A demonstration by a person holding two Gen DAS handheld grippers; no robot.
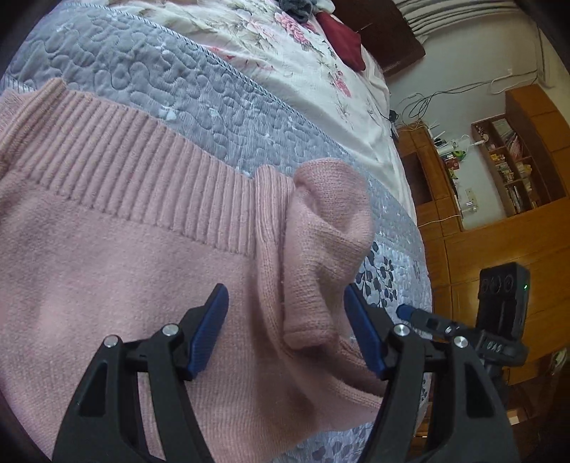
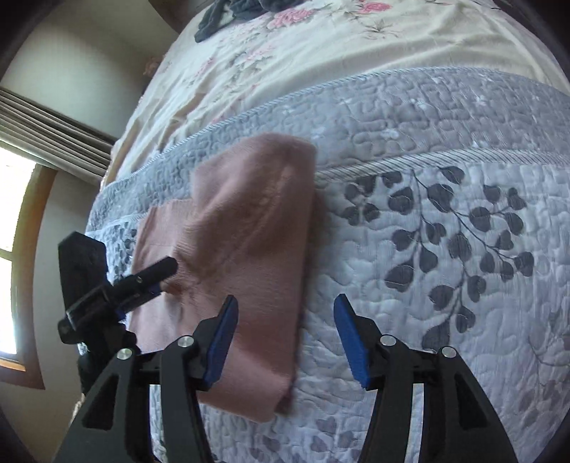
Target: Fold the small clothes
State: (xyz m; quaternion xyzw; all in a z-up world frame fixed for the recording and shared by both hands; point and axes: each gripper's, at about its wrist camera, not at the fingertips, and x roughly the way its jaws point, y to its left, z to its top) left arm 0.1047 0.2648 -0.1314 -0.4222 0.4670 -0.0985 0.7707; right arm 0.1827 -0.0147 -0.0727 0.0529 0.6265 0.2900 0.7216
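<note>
A pink knit sweater (image 1: 107,249) lies on the grey quilted bedspread (image 1: 160,74), its ribbed hem toward the far side. A bunched fold of the sweater (image 1: 320,249) rises between the blue pads of my left gripper (image 1: 286,329), which hovers open just above the cloth without holding it. In the right wrist view the same pink sweater (image 2: 242,242) lies folded over itself on the leaf-patterned quilt (image 2: 445,249). My right gripper (image 2: 285,338) is open over the sweater's right edge, nothing between its fingers. The left gripper (image 2: 142,281) shows at the left in that view, and the right gripper (image 1: 427,320) shows at the right in the left wrist view.
A floral cream sheet (image 1: 285,42) covers the far part of the bed, with dark clothes (image 2: 228,14) and a red garment (image 1: 342,39) on it. Wooden shelving (image 1: 498,171) stands beyond the bed's edge. A window (image 2: 14,249) is on the left wall.
</note>
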